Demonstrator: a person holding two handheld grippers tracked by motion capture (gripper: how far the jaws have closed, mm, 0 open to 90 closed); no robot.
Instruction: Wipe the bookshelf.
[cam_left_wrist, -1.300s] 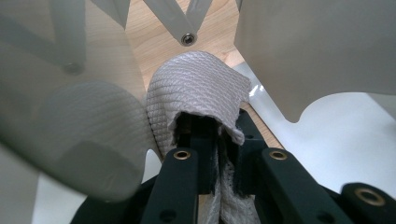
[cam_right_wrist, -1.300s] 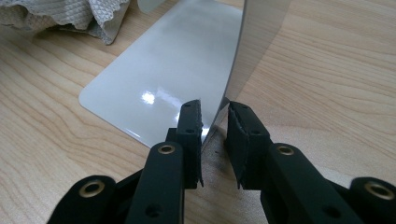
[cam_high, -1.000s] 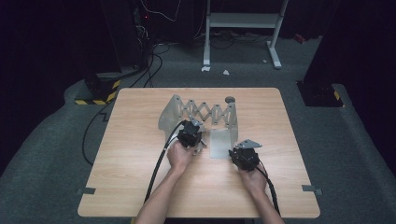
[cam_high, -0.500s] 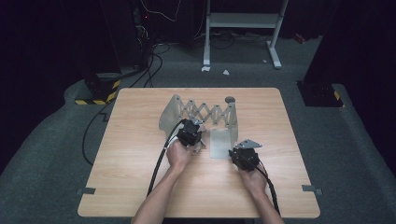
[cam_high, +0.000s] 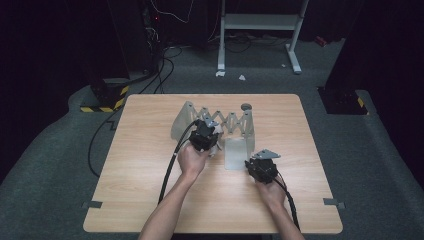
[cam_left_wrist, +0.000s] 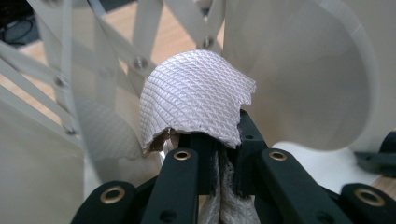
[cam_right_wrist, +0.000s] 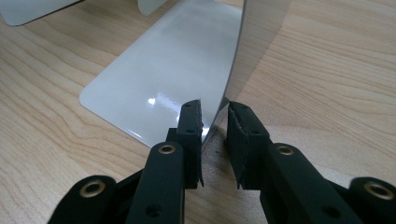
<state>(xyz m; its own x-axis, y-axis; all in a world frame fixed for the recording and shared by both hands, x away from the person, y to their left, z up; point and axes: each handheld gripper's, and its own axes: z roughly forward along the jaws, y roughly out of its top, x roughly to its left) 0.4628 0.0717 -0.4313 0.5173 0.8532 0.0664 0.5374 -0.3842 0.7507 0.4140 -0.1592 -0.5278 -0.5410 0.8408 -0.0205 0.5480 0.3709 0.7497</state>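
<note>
While steadying the rack on the counter, grips its thin end plate with the right tool, nearly shut, one black jaw on each side. Pinches the white cloth tight in the left tool, almost closed. Holds the cloth up high, just in front of the rack's bars, likely to hang it there. Needs the rack steady so it won't slide.
</note>
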